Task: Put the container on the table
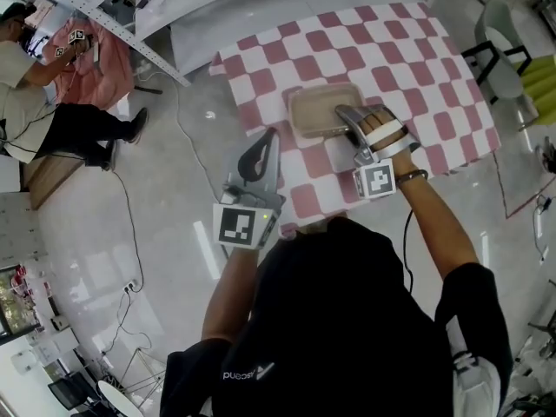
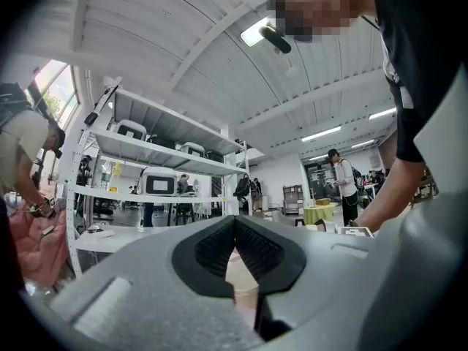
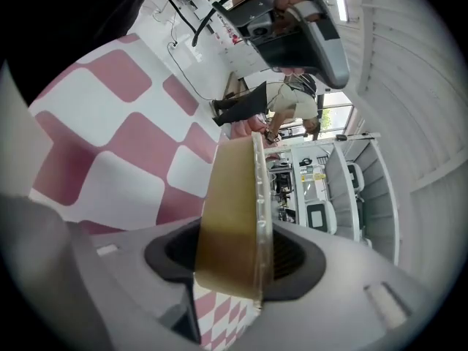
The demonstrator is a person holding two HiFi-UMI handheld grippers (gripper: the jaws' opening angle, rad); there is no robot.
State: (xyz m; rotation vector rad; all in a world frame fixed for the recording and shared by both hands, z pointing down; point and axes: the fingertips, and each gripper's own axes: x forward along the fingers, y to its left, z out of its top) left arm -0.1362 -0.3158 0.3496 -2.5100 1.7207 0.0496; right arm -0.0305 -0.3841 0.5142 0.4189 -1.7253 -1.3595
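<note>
A tan rectangular container (image 1: 317, 111) with a clear lid hangs over the middle of the pink-and-white checked table (image 1: 417, 50). My right gripper (image 1: 347, 124) is shut on its near right edge. In the right gripper view the container (image 3: 230, 218) fills the gap between the dark pads of that gripper (image 3: 234, 258), its lid rim on the right side. I cannot tell whether its base touches the cloth. My left gripper (image 1: 271, 139) is at the table's near left edge, holding nothing. In its own view the left gripper (image 2: 234, 229) has its tips together.
A person sits at the upper left (image 1: 35, 85) beside a slanted metal rail (image 1: 113, 33). Cables trail on the floor (image 1: 187, 129) left of the table. A black-framed chair (image 1: 499, 50) stands to the right. White shelves (image 2: 146, 174) with machines show beyond the left gripper.
</note>
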